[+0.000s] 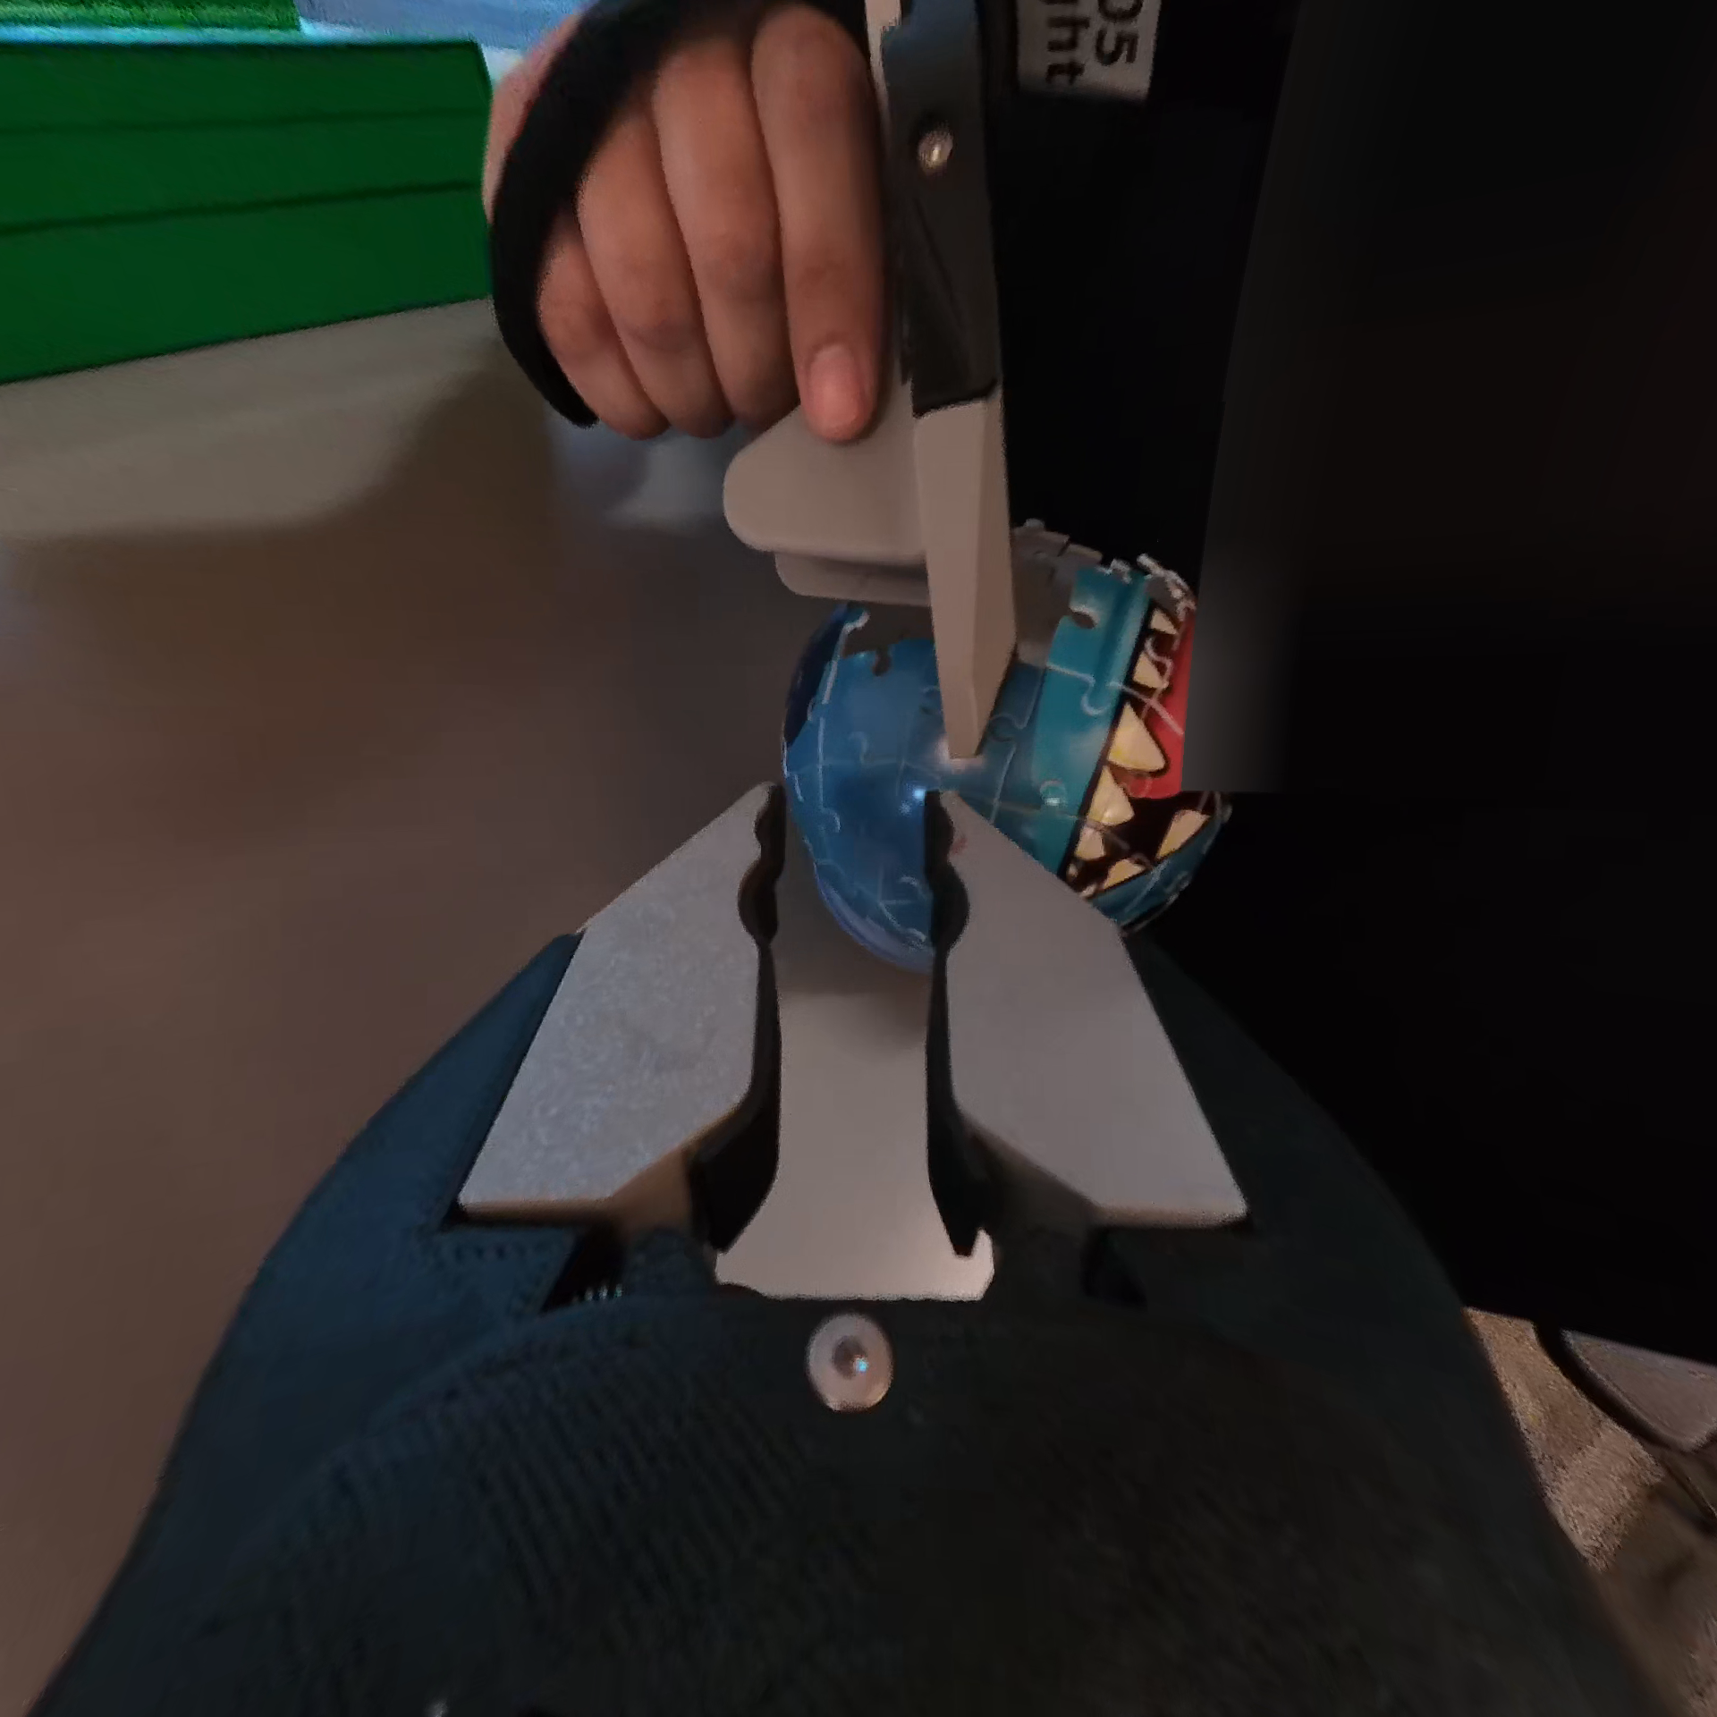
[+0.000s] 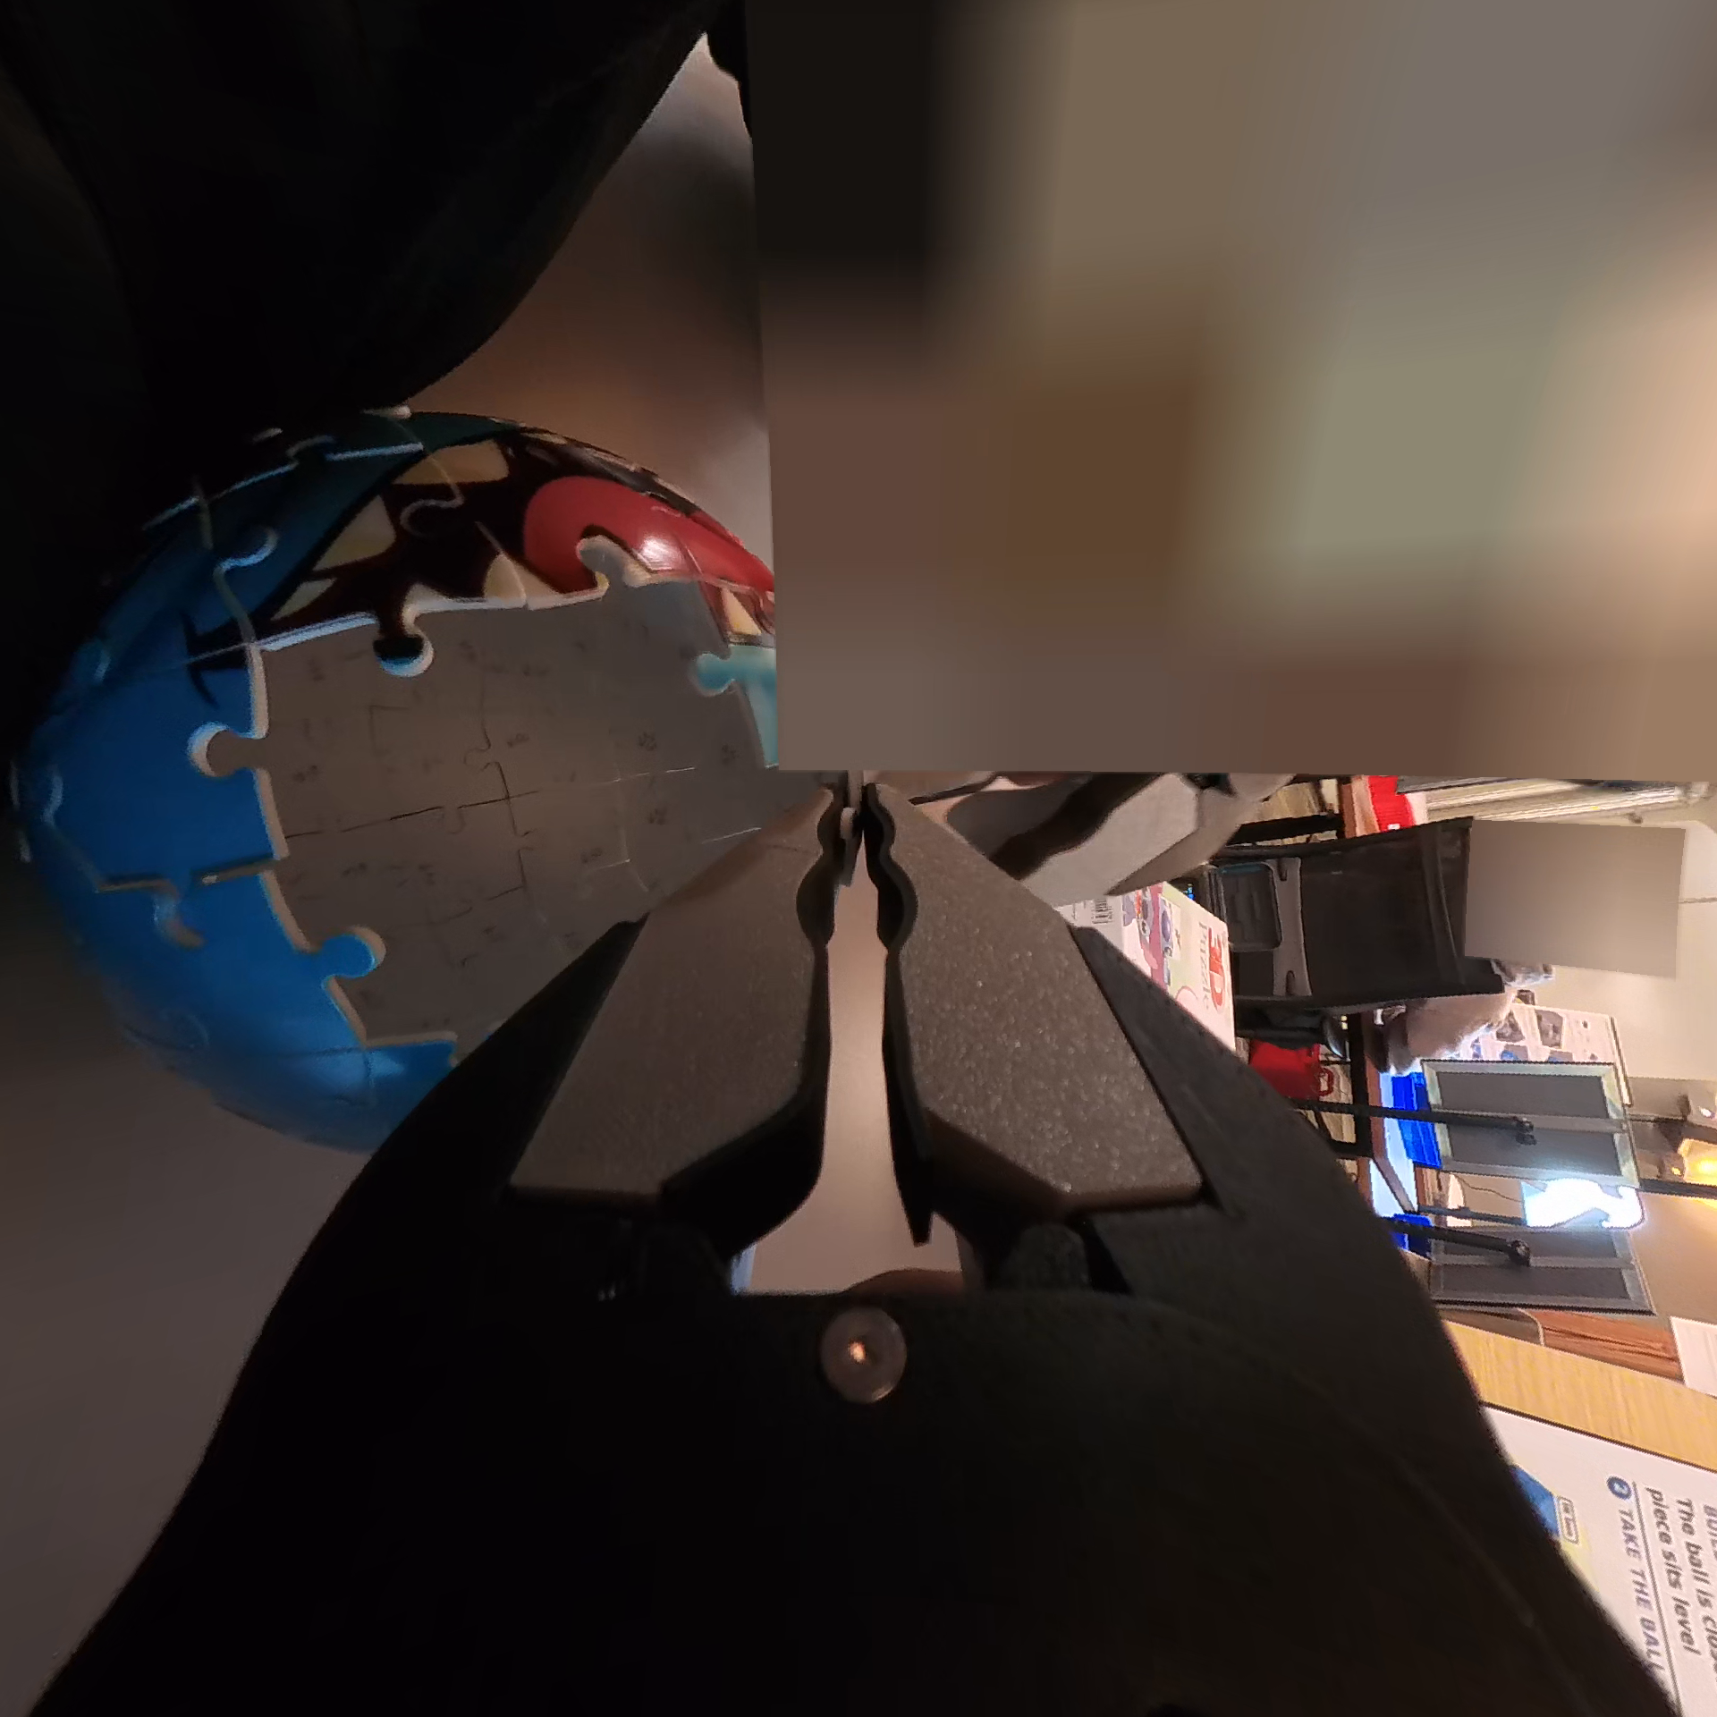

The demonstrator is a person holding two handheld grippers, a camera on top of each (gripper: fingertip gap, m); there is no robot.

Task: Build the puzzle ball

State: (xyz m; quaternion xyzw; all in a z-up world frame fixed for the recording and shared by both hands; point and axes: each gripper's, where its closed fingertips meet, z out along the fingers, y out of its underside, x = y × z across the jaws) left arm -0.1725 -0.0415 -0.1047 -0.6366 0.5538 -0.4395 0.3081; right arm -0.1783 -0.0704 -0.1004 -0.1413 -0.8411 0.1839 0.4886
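The puzzle ball (image 1: 1050,743) is a partly built blue shell printed with teeth and a red mouth, resting against dark clothing. In the right wrist view the ball (image 2: 167,855) shows a large opening with the grey inside of its pieces. My right gripper (image 2: 859,799) is shut on a thin white puzzle piece (image 2: 849,829), beside the opening. It comes down from above in the left wrist view (image 1: 966,743), its tip touching the ball's blue side. My left gripper (image 1: 855,808) is partly open and holds nothing, just in front of the ball's lower left. It also shows in the right wrist view (image 2: 1096,836).
A hand (image 1: 725,260) holds the right gripper. Stacked green boxes (image 1: 232,204) stand at the far left of the brown table (image 1: 279,743). Dark clothing (image 1: 1487,557) fills the right. A puzzle box (image 2: 1171,948), an instruction sheet (image 2: 1654,1533) and black chairs (image 2: 1375,901) lie beyond. My left and right fingertips are right by each other.
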